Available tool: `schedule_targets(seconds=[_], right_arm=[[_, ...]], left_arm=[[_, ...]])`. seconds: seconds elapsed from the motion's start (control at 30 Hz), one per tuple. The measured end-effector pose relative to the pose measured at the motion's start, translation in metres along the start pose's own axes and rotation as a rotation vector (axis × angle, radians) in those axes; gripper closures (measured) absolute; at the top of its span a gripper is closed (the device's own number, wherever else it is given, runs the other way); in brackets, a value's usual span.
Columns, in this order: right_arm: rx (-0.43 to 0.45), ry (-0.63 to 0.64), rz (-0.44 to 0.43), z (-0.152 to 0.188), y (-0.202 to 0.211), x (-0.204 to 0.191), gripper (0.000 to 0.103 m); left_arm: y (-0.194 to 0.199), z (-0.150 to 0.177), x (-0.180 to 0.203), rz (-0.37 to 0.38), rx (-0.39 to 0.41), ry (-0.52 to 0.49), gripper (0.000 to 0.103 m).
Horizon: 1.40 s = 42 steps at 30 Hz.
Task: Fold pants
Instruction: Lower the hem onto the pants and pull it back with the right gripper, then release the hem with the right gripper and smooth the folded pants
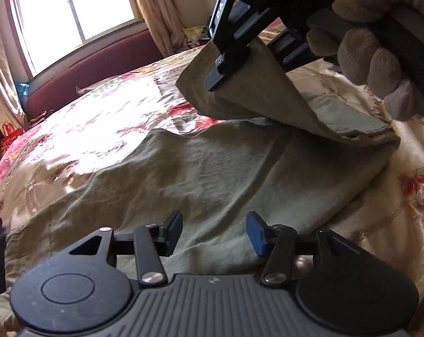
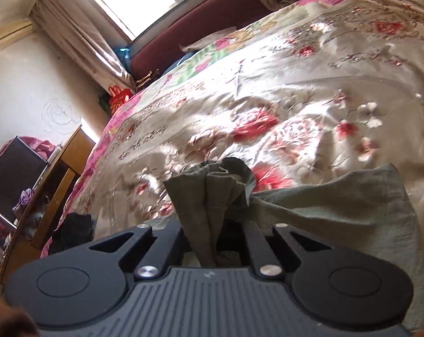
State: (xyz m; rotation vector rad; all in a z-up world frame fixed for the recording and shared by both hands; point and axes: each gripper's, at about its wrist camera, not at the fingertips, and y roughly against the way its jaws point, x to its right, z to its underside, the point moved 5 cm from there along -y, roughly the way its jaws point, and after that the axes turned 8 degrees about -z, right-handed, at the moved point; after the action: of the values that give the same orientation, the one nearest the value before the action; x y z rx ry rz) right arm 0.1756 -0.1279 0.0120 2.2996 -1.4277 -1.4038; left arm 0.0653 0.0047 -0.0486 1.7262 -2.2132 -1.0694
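- The olive-green pants [image 1: 183, 174] lie spread over a shiny floral bedspread [image 1: 113, 106], filling the middle of the left wrist view from about 8 o'clock across to 3 o'clock.
- The left gripper [image 1: 214, 231] hovers low over the cloth at 6 o'clock in its own view; its fingers are spread wide with nothing between them, and the blue pads [image 1: 255, 234] show bare.
- The right gripper [image 1: 220, 75] appears at 1 o'clock in the left wrist view, held by a gloved hand [image 1: 380, 64]; it is clamped on one end of the pants, lifting that end off the bed so a flap hangs folded back above the flat part.
- In the right wrist view, the same bunched fabric [image 2: 212, 196] stands pinched between the closed fingers at the centre, with more of it trailing off toward 3 o'clock.
- A bright window [image 1: 74, 11] with beige curtains [image 1: 153, 8] sits at 11 o'clock, above a dark red headboard [image 1: 99, 73].
- A wooden cabinet [image 2: 54, 179] stands beside the bed at 9 o'clock in the right wrist view.
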Motion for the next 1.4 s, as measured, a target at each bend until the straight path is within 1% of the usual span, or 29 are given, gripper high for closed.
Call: schedule_targets(seconds=[0.17, 0.27, 0.4, 0.53, 0.8, 0.93, 1.03, 1.17, 1.23, 1.4], right_arm=[[-0.072, 0.045, -0.028, 0.016, -0.031, -0.042, 0.099], [-0.097, 0.092, -0.039, 0.020, -0.043, -0.065, 0.099], [-0.137, 0.133, -0.044, 0.029, -0.063, -0.087, 0.099], [-0.179, 0.144, -0.061, 0.042, -0.082, -0.101, 0.099], [-0.214, 0.226, -0.121, 0.052, -0.105, -0.149, 0.099], [-0.232, 0.314, -0.153, 0.058, -0.122, -0.182, 0.099], [-0.290, 0.402, -0.166, 0.075, -0.139, -0.204, 0.099], [-0.352, 0.490, -0.158, 0.099, -0.164, -0.220, 0.098], [-0.384, 0.528, -0.158, 0.109, -0.174, -0.227, 0.098], [-0.463, 0.629, -0.159, 0.135, -0.184, -0.235, 0.098]], left_arm=[[-0.004, 0.014, -0.027, 0.026, -0.042, 0.128, 0.037], [-0.005, 0.015, -0.035, 0.009, -0.038, 0.151, 0.037], [0.001, 0.017, -0.041, -0.004, -0.025, 0.155, 0.037], [0.009, 0.018, -0.041, -0.023, -0.010, 0.135, 0.037], [0.031, 0.025, -0.040, -0.037, 0.021, 0.100, 0.037], [0.044, 0.031, -0.043, -0.059, 0.025, 0.104, 0.036], [0.050, 0.034, -0.050, -0.052, 0.025, 0.148, 0.034], [0.049, 0.035, -0.063, -0.049, 0.019, 0.223, 0.033], [0.049, 0.037, -0.066, -0.043, 0.016, 0.244, 0.032], [0.045, 0.039, -0.075, -0.014, -0.007, 0.288, 0.032]])
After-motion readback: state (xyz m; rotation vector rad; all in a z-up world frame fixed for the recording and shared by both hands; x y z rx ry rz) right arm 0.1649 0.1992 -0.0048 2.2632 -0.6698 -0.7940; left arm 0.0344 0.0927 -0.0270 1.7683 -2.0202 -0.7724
